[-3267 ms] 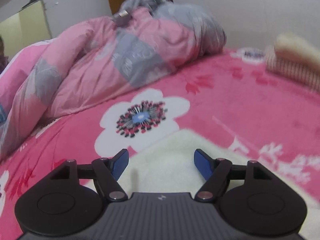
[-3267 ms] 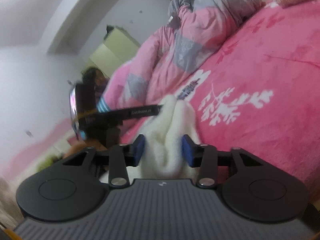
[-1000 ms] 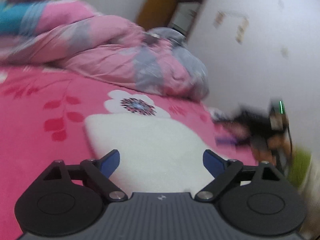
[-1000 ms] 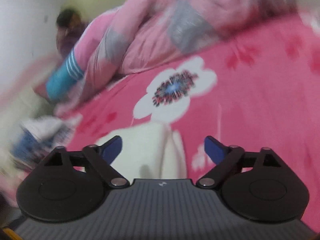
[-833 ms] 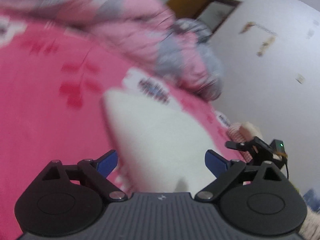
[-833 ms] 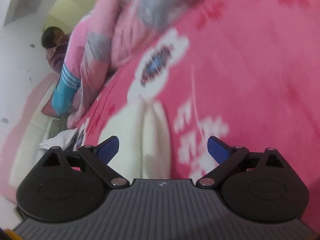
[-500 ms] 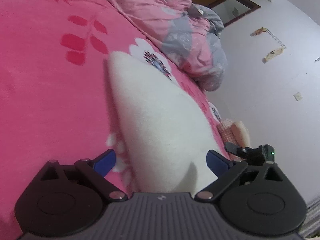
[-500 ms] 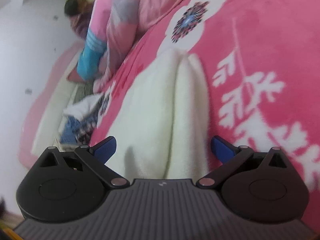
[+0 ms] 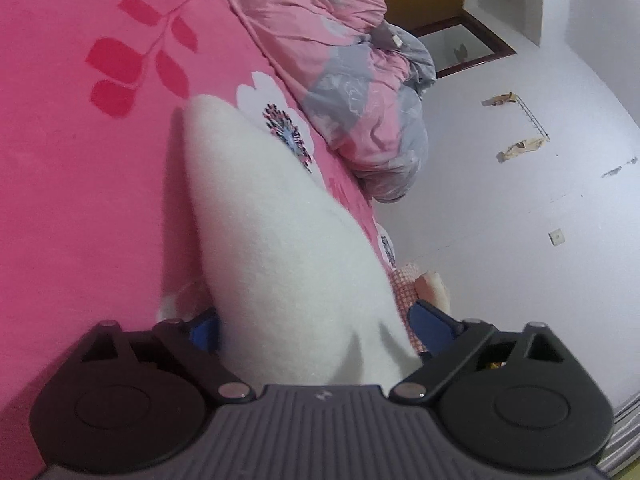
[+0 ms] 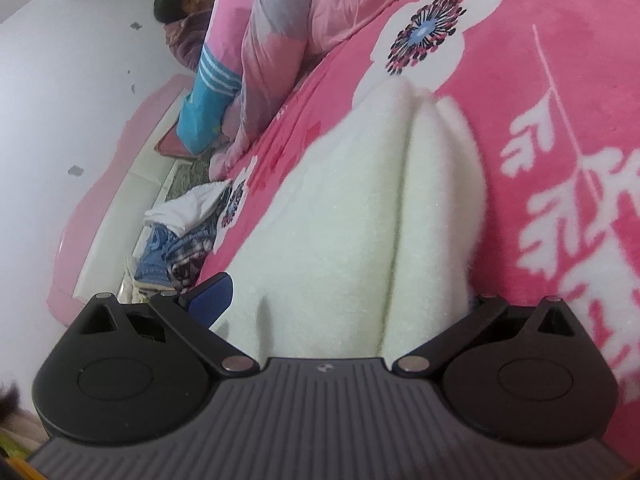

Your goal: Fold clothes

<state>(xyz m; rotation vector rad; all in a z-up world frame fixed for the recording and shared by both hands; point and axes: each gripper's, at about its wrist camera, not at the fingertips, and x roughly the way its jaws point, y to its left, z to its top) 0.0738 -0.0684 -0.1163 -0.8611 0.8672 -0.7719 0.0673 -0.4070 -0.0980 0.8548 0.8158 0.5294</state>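
Pink floral bedspread point(image 9: 80, 200) fills both frames, the cream fleece garment point(image 10: 360, 220) lying centre – with left gripper point(image 9: 316, 326) and right gripper point(image 10: 340, 292) both spread wide astride its near edge, each should seat every layer before pinching

Dim flat indoor light, soft focus, fisheye-warped edges.
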